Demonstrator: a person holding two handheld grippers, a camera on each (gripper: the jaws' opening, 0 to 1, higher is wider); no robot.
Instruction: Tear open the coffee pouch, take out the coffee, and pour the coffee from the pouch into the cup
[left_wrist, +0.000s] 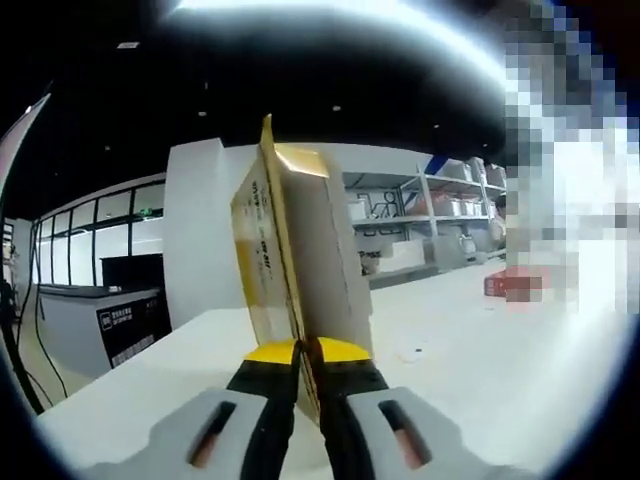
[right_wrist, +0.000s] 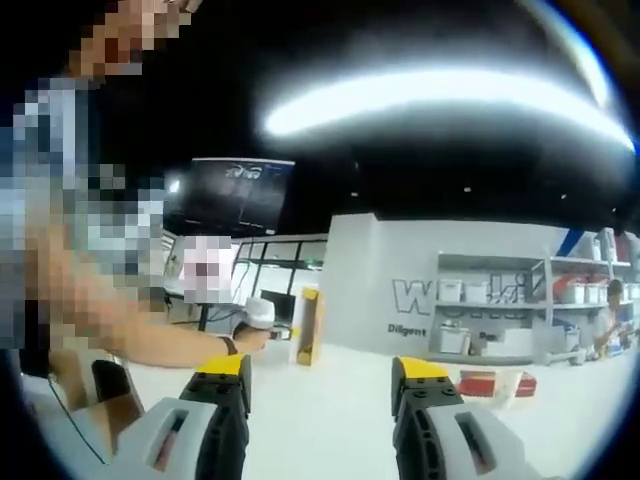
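the pouch (left_wrist: 290, 250) is clamped upright in the left gripper (left_wrist: 305, 365), long axis vertical, above the bench (left_wrist: 470, 340). the right gripper (right_wrist: 325, 385) is held well apart from it, jaws apart and empty. the pouch, seen ahead (right_wrist: 309, 325), is yellow, flat and apparently untorn.

Left gripper view: camera sits low behind its own jaws, looking forward and slightly upward across a white table (left_wrist: 470, 340) toward a white wall (left_wrist: 195, 240) and storage shelves (left_wrist: 430, 215). The coffee pouch (left_wrist: 290, 250), held edge-on at the jaw tips, stands very close to the lens.

Right gripper view: camera likewise behind its jaws, facing across the same white table (right_wrist: 330, 420) from farther back. The left gripper (right_wrist: 262, 318) and coffee pouch (right_wrist: 308, 325) appear small at centre-left. Both views share the table, the pouch, and shelves (right_wrist: 500, 300) along the far wall.
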